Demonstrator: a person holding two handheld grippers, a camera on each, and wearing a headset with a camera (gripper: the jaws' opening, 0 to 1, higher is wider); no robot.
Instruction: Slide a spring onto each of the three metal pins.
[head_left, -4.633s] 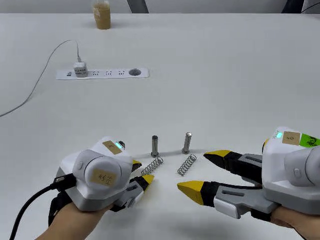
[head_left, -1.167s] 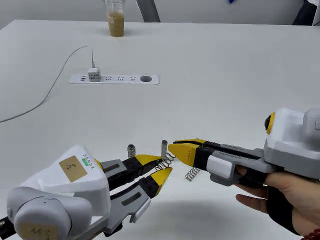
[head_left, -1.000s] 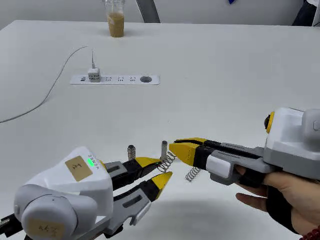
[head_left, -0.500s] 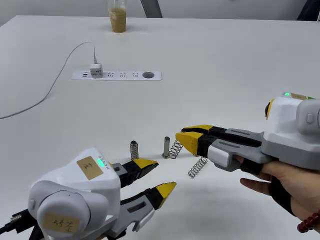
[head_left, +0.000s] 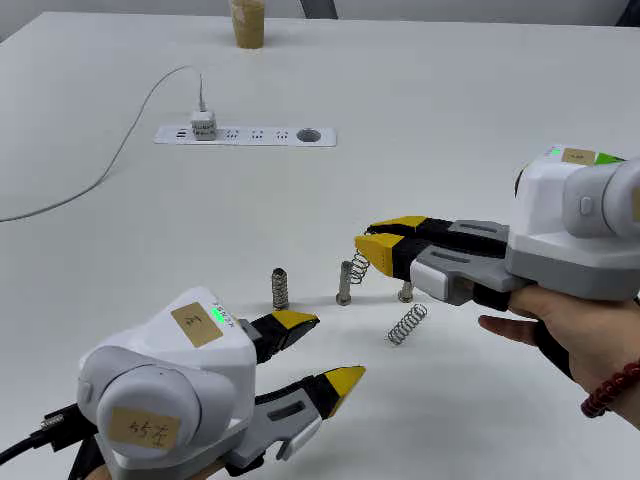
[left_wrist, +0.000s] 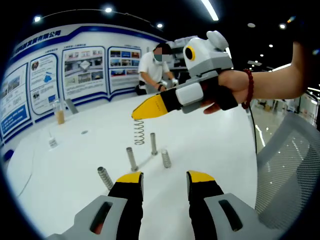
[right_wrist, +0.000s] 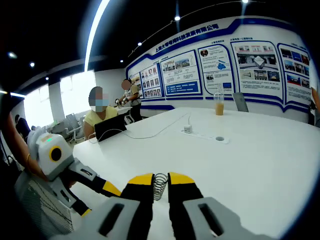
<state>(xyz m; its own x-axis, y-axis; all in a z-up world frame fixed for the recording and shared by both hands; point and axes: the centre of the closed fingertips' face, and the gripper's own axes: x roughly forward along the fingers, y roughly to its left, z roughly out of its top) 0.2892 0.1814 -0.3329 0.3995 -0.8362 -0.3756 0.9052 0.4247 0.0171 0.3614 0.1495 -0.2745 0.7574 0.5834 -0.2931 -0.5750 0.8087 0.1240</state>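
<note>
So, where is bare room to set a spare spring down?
Free: the tabletop between the power strip and the pins, also right of the strip. Crowded: around the pins, the loose spring, left gripper and right gripper.

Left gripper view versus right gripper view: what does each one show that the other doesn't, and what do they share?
Left gripper view: the spring-covered pin, the middle pin and far pin, both bare, and a loose spring lying by them. Right gripper view: a laptop with a person seated behind it. Both: the held spring clamped in the right tongs, the open left tongs, the cup and the white table.
</note>
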